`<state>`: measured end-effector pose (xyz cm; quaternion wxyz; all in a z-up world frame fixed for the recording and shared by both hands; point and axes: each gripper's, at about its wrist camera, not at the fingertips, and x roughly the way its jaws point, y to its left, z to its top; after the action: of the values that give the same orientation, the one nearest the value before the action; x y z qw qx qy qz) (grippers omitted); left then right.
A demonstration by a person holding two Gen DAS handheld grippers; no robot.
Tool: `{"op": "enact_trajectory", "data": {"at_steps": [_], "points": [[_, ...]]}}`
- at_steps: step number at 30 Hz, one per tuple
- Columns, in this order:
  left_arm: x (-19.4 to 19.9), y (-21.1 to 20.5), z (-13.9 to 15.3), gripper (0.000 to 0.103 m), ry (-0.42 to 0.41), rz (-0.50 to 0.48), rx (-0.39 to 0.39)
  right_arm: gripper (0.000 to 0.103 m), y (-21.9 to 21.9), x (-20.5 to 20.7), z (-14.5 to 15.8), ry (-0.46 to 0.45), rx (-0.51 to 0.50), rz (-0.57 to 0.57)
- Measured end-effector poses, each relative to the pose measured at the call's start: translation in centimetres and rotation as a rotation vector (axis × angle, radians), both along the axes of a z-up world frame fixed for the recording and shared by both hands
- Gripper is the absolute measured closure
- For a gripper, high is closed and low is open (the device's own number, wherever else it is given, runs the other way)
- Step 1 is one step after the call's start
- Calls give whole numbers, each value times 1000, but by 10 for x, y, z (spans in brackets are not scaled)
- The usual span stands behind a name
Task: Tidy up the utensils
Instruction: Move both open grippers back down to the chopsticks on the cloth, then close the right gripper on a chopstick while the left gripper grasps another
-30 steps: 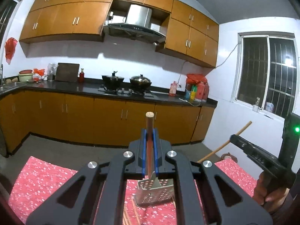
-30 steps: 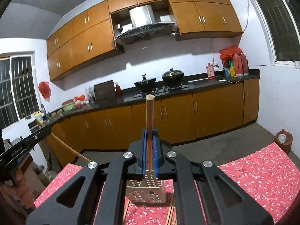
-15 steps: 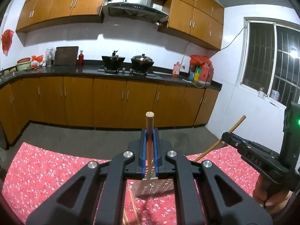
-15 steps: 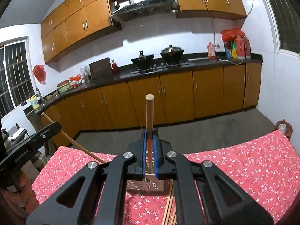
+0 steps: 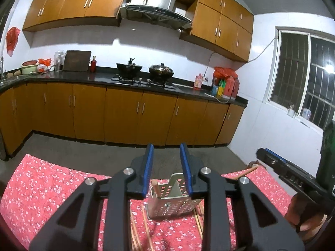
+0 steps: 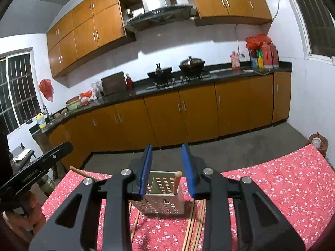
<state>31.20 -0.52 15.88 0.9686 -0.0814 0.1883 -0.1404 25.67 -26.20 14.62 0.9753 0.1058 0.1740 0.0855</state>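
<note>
A perforated metal utensil holder [image 5: 173, 205] [image 6: 163, 200] stands on the red flowered tablecloth [image 5: 52, 188], just beyond both grippers. My left gripper [image 5: 166, 146] is opening, with nothing between its blue pads. A wooden chopstick [image 5: 155, 185] leans in the holder's left side below them. My right gripper [image 6: 167, 145] is also opening and holds nothing; another chopstick [image 6: 178, 179] leans in the holder's right side. The right gripper [image 5: 270, 159] shows at the right edge of the left wrist view, and the left gripper [image 6: 62, 148] at the left edge of the right wrist view.
Several loose chopsticks [image 6: 194, 219] [image 5: 146, 223] lie on the cloth around the holder. The table's far edge [image 5: 83, 171] drops to a grey floor, with orange kitchen cabinets [image 5: 125, 108] beyond. A hand [image 5: 303, 215] grips the right tool. A small jar [image 6: 317, 141] stands off the far right corner.
Both grippers held a chopstick upright between shut pads while sinking toward the holder. Both pairs of jaws have now parted, and the two chopsticks have dropped into the holder.
</note>
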Motion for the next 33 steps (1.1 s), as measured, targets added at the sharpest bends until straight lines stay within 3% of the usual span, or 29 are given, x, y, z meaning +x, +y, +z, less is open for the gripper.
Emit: {"op": "enact_trajectory", "data": {"at_steps": [4,7,10,13,15,17,23,33], "points": [[-21,17,1,71,-10,31,-17,73,-18,-27,-4,-15,5,-44],[-39,34,-12,67,6,83,8,73,-33,-38,-25,33,-10,-92],[-49,48,-44,67,78,133,58,73,-43,-36,-66,152,-35,-131],[-49,57,-84,67,187,153,89,73,-46,-22,-122,332,-34,-130],[-49,60,-115,68,273,154,96,81,-42,-15,-154,433,-9,-99],[-50,61,-142,71,348,144,87,84,-33,-11,-179,498,9,-68],[-53,54,-184,74,451,108,74,86,-1,-4,-206,544,-13,-12],[-52,40,-202,74,493,78,81,91,5,-1,-225,551,-88,-43]]}}
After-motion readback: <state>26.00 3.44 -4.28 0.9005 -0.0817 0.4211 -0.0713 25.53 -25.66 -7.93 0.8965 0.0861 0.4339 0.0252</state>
